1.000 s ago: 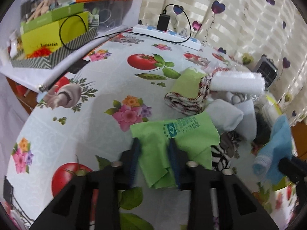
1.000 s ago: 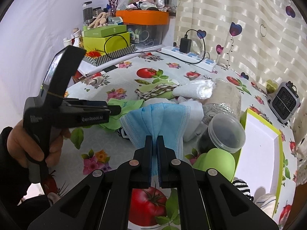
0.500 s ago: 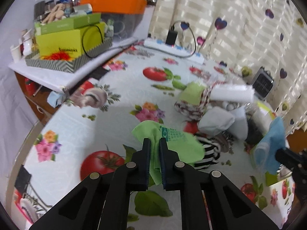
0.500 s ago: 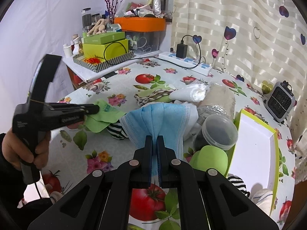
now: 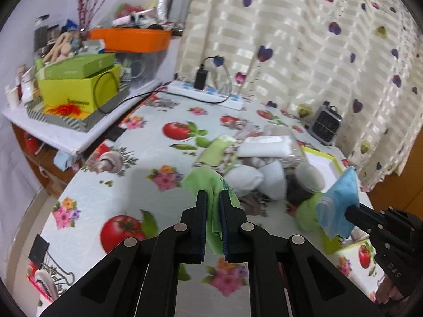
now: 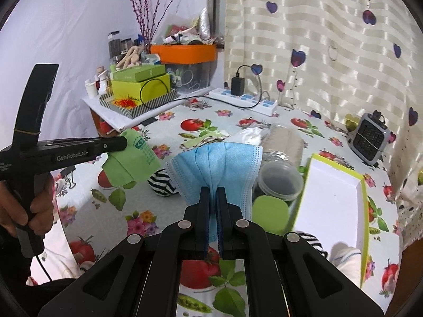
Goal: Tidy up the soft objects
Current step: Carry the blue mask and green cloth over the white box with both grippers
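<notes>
Tomato-print cloth covers the bench (image 6: pixel 264 124), where rolled socks (image 5: pixel 246 178) lie heaped (some blurred). Left claw (image 5: pixel 211 198) is clamped on a green cloth (image 6: pixel 132 163), lifted clear; right claw (image 6: pixel 213 192) pinches a blue face mask (image 6: pixel 216 163) above the heap

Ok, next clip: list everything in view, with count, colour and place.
cloth: 1, green, held above table, left
face mask: 1, blue, held mid-frame
striped sock: 1, black-white, on table under cloth
jar: 1, clear, beside tray
lid: 1, green, before jar
tray: 1, white, green rim, right
power strip: 1, white, table's far edge
fan heater: 1, grey, far right
orange bin: 1, side shelf
left gripper: shut on cloth
right gripper: shut on mask
</notes>
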Motion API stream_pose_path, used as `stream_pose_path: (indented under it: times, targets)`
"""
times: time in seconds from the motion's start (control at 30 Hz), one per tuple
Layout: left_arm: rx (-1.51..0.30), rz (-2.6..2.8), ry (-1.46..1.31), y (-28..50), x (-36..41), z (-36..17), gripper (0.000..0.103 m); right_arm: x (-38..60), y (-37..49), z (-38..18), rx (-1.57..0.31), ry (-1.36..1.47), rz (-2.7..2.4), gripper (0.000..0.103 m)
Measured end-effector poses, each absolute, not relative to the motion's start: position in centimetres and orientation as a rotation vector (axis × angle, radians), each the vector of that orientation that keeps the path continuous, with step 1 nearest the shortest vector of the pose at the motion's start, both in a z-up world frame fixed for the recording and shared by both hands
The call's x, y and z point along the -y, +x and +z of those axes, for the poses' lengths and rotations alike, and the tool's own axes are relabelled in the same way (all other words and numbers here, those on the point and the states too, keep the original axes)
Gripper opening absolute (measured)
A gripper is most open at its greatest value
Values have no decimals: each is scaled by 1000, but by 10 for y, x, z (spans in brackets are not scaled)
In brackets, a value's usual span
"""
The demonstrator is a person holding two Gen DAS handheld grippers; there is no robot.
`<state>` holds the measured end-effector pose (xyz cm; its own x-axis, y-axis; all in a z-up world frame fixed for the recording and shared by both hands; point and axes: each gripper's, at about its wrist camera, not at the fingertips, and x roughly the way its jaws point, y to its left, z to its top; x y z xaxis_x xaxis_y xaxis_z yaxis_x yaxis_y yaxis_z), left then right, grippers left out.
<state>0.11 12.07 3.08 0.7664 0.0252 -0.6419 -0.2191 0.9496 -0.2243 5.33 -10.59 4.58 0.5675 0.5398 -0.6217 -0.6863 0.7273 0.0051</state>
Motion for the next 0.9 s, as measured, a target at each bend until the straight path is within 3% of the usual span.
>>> stream_pose_path:
  times: [0.9]
  targets:
    - [-644, -143, -177, 30, -4, 74, 9, 238, 73, 51, -648, -65, 440, 4]
